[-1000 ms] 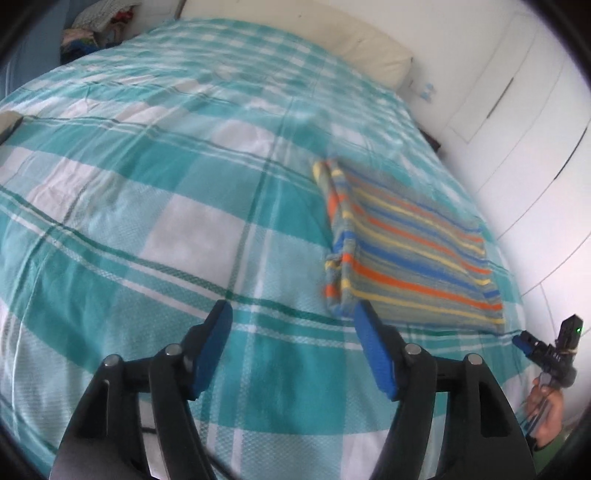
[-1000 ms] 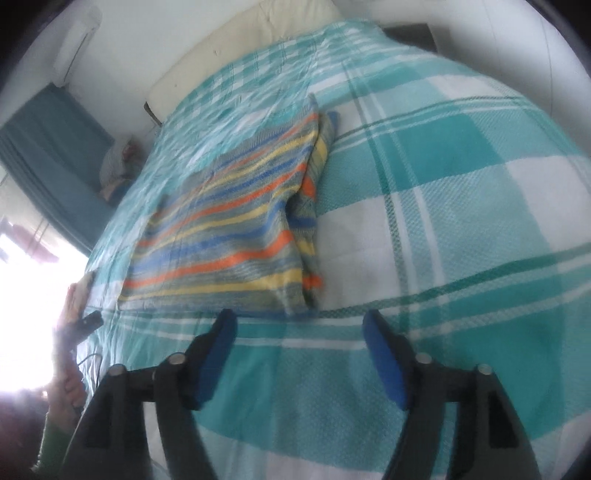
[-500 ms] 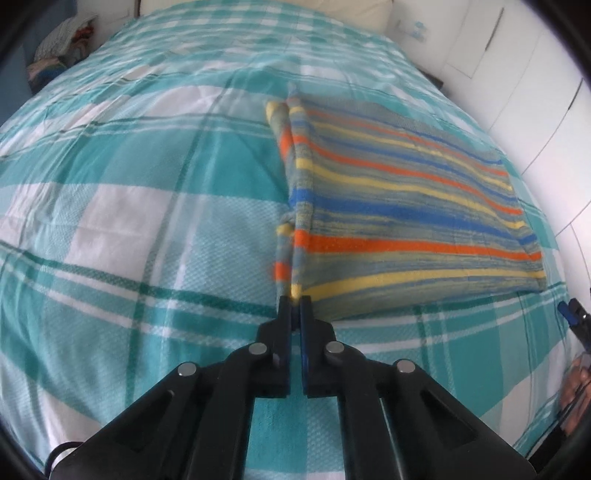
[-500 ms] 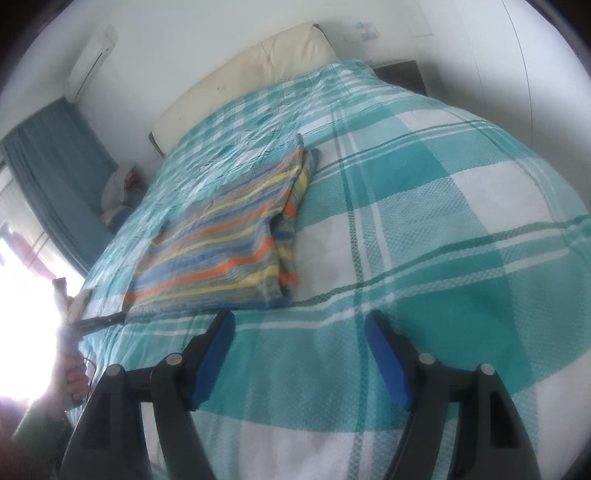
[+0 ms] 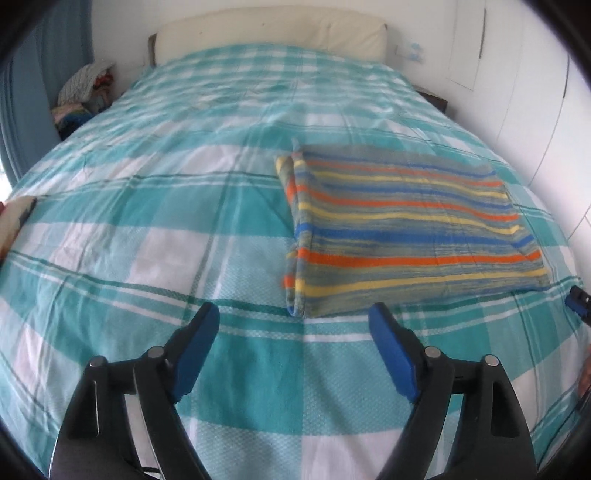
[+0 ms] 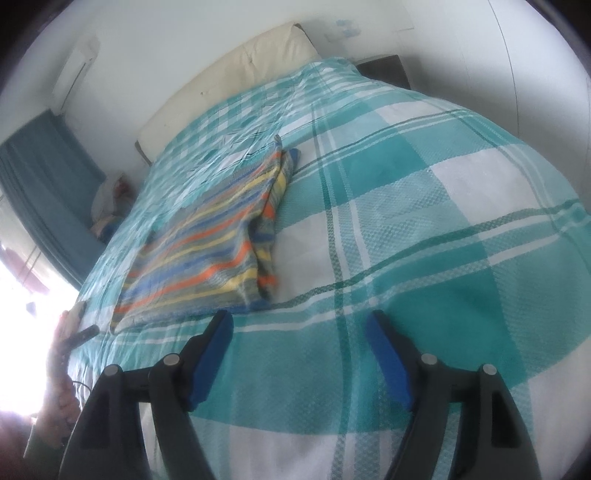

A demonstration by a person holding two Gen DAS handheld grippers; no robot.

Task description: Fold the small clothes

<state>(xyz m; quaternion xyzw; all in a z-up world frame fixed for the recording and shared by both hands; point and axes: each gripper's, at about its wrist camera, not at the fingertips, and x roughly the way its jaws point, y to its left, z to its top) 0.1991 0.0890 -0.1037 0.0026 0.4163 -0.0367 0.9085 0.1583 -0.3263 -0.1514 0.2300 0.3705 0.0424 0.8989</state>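
A striped cloth (image 5: 406, 232) in grey, orange, yellow and blue lies folded flat on the bed, right of centre in the left wrist view. It also shows in the right wrist view (image 6: 207, 251), left of centre. My left gripper (image 5: 293, 332) is open and empty, just short of the cloth's near left corner. My right gripper (image 6: 299, 339) is open and empty, over the bedspread just right of the cloth's near edge. Neither gripper touches the cloth.
The bed has a teal and white checked bedspread (image 5: 147, 206) and a cream headboard (image 5: 273, 29). A pile of clothes (image 5: 85, 92) lies at the far left beside a blue curtain. White wardrobe doors (image 5: 535, 92) stand on the right.
My left gripper was shut at the cloth's near corner half a second ago; it has opened and drawn back. The right gripper stayed open and pulled back a little.
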